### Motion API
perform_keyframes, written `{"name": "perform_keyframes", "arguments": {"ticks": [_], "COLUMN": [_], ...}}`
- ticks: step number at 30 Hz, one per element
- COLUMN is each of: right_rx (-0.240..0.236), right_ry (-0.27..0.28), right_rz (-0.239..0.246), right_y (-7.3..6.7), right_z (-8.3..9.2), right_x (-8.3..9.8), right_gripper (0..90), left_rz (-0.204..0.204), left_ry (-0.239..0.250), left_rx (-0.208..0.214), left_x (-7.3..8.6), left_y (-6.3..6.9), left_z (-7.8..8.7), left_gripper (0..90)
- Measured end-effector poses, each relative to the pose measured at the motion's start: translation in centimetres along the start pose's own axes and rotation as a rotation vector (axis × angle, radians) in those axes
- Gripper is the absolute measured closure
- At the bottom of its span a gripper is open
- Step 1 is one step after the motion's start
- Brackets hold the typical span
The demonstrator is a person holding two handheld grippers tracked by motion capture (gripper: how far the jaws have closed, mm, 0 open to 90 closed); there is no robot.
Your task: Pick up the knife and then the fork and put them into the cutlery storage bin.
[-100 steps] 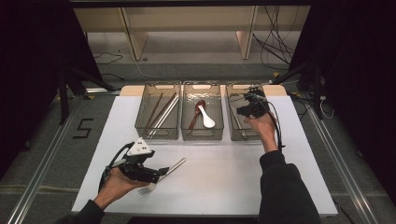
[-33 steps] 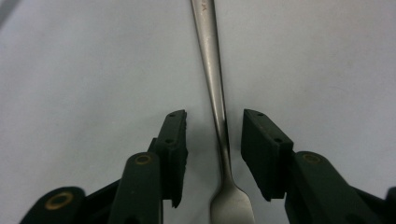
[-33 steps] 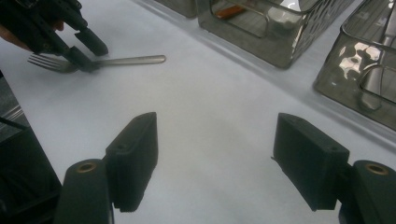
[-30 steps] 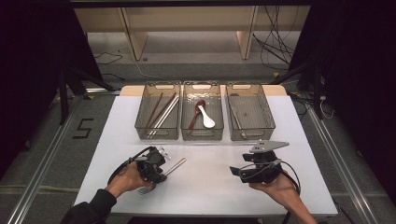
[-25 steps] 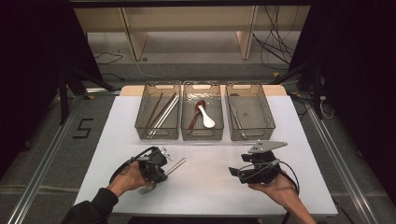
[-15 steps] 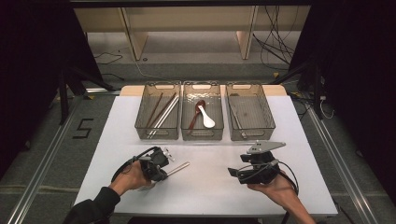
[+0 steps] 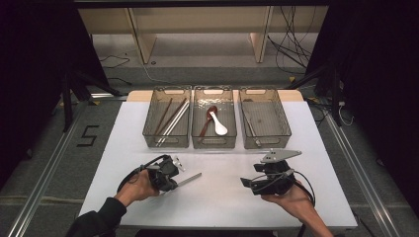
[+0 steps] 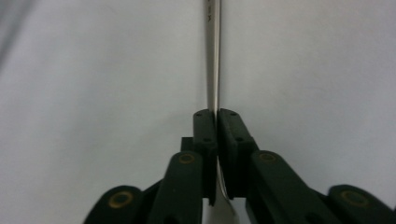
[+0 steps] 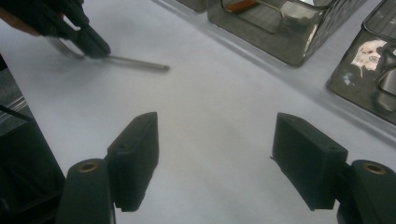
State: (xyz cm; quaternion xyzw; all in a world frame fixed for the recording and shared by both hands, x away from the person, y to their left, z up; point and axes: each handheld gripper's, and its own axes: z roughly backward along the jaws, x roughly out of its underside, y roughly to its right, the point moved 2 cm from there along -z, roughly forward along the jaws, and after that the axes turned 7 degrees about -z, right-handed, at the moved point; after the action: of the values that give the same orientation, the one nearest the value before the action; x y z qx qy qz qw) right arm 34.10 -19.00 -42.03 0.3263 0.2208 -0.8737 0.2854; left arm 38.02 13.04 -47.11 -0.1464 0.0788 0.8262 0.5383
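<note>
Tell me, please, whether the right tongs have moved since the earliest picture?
Yes. The right tongs have come back from the right-hand bin to the near side of the table, open and empty.

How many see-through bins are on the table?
3, in a row at the table's far edge: left bin with chopsticks, middle bin with spoons, right bin with a fork.

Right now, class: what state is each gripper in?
Left gripper: closed on the fork, fingers just finished closing.
Right gripper: open, holding nothing.
</note>
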Motion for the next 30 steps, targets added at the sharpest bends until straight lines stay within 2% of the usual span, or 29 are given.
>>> {"name": "perform_keyframes", "arguments": {"ticks": [1, 2, 9, 12, 14, 17, 18, 23, 24, 26, 28, 30], "right_rx": [0.000, 0.000, -0.003, -0.005, -0.004, -0.004, -0.005, -0.006, -0.006, -0.008, -0.011, -0.012], "right_ry": [-0.003, -0.004, -0.009, -0.006, -0.005, -0.006, -0.006, -0.010, -0.009, -0.009, -0.008, -0.004], "right_rz": [-0.002, -0.003, 0.007, 0.005, 0.004, 0.000, 0.001, 0.005, 0.006, 0.007, 0.006, 0.012], "right_y": [0.0, 0.0, -0.1, -0.1, 0.0, 0.0, 0.0, -0.1, -0.1, -0.1, -0.2, -0.3], "right_z": [0.0, -0.1, -0.3, -0.2, -0.2, -0.2, -0.2, -0.3, -0.3, -0.3, -0.3, -0.4], "right_x": [0.0, 0.0, 0.1, 0.1, 0.0, 0.1, 0.0, 0.0, 0.0, 0.0, 0.0, 0.0], "right_gripper": [32.4, 32.4, 32.6, 32.7, 32.7, 32.8, 32.8, 32.8, 32.9, 32.9, 33.0, 33.0], "left_rz": [0.010, -0.007, 0.007, 0.015, 0.016, -0.007, -0.003, 0.011, 0.015, -0.001, 0.009, -0.003], "left_ry": [0.003, -0.005, -0.015, -0.045, -0.047, -0.053, -0.055, -0.037, -0.021, -0.022, -0.004, -0.005], "left_rx": [0.025, 0.022, 0.008, 0.009, 0.011, 0.006, 0.009, 0.022, 0.022, 0.024, 0.035, 0.030], "left_x": [0.1, 0.2, 0.0, 0.0, 0.1, 0.1, 0.1, 0.2, 0.1, 0.0, -0.1, -0.2], "left_y": [0.0, 0.1, 0.2, 0.3, 0.3, 0.3, 0.3, 0.4, 0.5, 0.4, 0.6, 0.7], "left_z": [-0.1, -0.3, -0.6, -1.0, -1.1, -1.1, -1.0, -0.9, -0.8, -0.4, -0.1, 0.2], "left_gripper": [86.9, 86.8, 84.9, 84.0, 83.6, 86.1, 86.4, 87.1, 87.1, 87.2, 87.2, 87.2]}}
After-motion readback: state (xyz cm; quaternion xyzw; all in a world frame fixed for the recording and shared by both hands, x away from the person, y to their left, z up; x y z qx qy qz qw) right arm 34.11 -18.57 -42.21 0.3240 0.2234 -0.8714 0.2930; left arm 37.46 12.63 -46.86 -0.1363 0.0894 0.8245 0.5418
